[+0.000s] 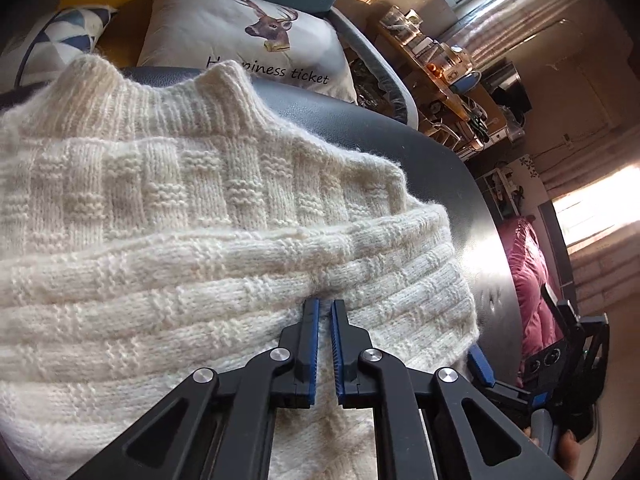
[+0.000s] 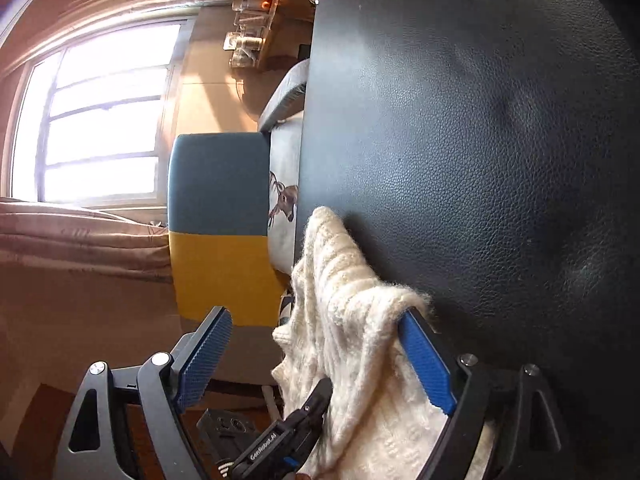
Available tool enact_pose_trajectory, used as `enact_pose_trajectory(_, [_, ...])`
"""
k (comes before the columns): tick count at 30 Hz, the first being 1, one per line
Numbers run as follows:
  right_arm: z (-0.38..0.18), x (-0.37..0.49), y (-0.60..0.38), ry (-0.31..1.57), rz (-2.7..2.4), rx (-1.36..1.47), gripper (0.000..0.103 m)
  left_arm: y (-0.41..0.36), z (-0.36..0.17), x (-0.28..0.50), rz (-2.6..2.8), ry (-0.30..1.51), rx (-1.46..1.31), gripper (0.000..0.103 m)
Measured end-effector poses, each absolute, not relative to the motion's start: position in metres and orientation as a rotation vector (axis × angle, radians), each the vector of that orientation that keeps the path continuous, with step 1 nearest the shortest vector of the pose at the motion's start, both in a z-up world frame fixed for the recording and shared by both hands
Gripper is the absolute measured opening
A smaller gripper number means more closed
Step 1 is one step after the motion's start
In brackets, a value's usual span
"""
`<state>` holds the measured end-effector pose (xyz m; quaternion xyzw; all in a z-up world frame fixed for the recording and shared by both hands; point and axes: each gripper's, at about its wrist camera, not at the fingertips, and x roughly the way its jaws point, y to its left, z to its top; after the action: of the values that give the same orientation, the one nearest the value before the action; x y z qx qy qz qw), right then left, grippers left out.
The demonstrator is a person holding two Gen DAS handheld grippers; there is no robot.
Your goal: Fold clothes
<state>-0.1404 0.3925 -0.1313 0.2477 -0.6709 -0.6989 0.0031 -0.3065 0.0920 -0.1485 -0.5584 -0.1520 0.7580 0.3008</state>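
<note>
Your sweater [image 1: 192,216] lies on the dark seat [image 1: 460,184], collar toward the pillow [image 1: 240,40], with one part already doubled across the body as a thick band near you. Your left gripper [image 1: 325,308] has its fingers drawn nearly together with the tips pressed into that band; it looks like a pinch on a ridge of knit, though the wrist view does not show for sure that wool sits between the pads. Your right gripper [image 2: 316,356] is spread wide at the sweater's edge, one finger slid under the wool against the seat, the other standing free in the air, so it grips nothing. I judge you are mid-fold, with the right side lining up a hold on the edge. Whether the left is about to lift the band or has just laid it down, the pictures do not settle. If you do take that edge, get both layers between the pads, since loose knit stretches and slips.
</note>
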Motion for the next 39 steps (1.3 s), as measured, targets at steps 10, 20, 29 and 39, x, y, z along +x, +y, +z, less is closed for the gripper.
enact_pose_trajectory(10, [-0.090, -0.180, 0.398, -1.759, -2.068, 0.853, 0.088, 0.134, -0.111, -0.282, 1.983, -0.322, -1.323, 0.010])
enact_pose_trajectory(20, [-0.138, -0.223, 0.380, -1.676, -2.156, 1.223, 0.060, 0.123, -0.133, -0.275, 1.951, -0.476, -1.398, 0.005])
enact_pose_trajectory(29, [-0.096, -0.193, 0.349, -1.414, -2.204, 1.142, 0.069, 0.029, -0.125, -0.237, 1.969, -0.805, -1.371, 0.025])
enact_pose_trajectory(39, [-0.088, -0.132, 0.199, -0.776, -2.092, 1.338, 0.071, -0.308, -0.124, -0.106, 2.433, -1.379, -1.332, 0.031])
